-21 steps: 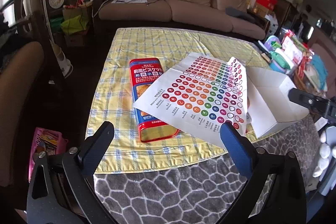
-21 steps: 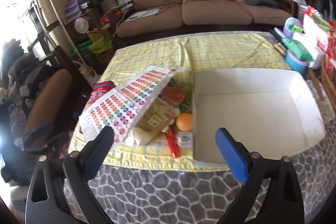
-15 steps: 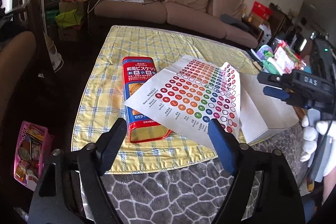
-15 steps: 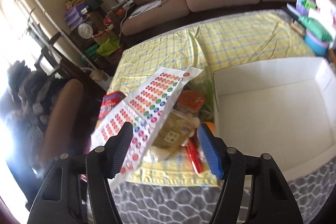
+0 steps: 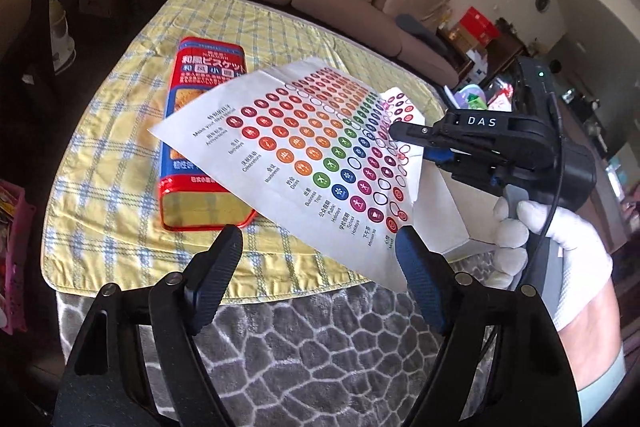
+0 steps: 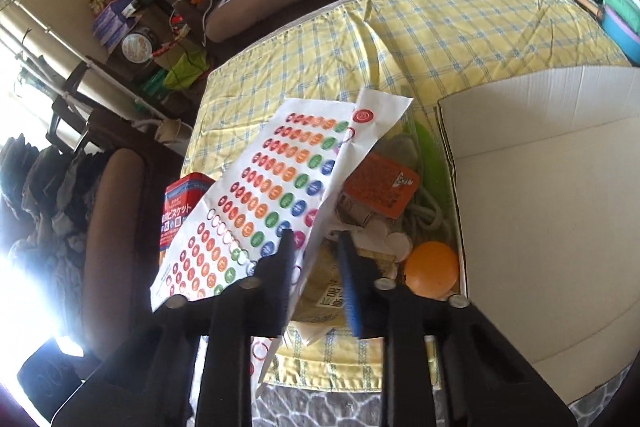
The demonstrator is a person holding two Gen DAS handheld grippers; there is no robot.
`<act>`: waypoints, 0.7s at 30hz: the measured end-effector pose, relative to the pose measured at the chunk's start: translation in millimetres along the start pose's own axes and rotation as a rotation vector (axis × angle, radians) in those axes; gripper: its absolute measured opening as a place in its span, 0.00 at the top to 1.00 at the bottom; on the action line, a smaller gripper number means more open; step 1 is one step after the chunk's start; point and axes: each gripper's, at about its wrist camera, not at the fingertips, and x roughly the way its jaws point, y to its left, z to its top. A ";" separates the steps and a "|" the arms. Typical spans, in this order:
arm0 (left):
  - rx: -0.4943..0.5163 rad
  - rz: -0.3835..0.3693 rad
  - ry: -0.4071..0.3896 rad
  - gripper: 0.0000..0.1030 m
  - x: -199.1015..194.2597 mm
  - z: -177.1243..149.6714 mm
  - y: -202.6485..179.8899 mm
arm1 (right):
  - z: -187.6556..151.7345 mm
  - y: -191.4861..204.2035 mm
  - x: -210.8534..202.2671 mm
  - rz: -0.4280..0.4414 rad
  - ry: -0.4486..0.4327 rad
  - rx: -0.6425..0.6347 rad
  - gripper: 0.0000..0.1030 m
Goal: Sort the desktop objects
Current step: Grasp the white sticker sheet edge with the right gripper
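Your right gripper (image 6: 316,259) had its 2 fingers drawn narrow about the sticker sheet (image 5: 320,155), not yet pinching its edge. That sheet leaned over the red biscuit tin (image 5: 200,131), beside the white box (image 6: 540,207). Your left gripper (image 5: 320,267) stood wide, holding nothing.
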 end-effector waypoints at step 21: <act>-0.132 -0.065 0.043 0.47 26.8 -2.0 -4.6 | -32.2 -11.8 -24.5 0.065 0.017 0.020 0.75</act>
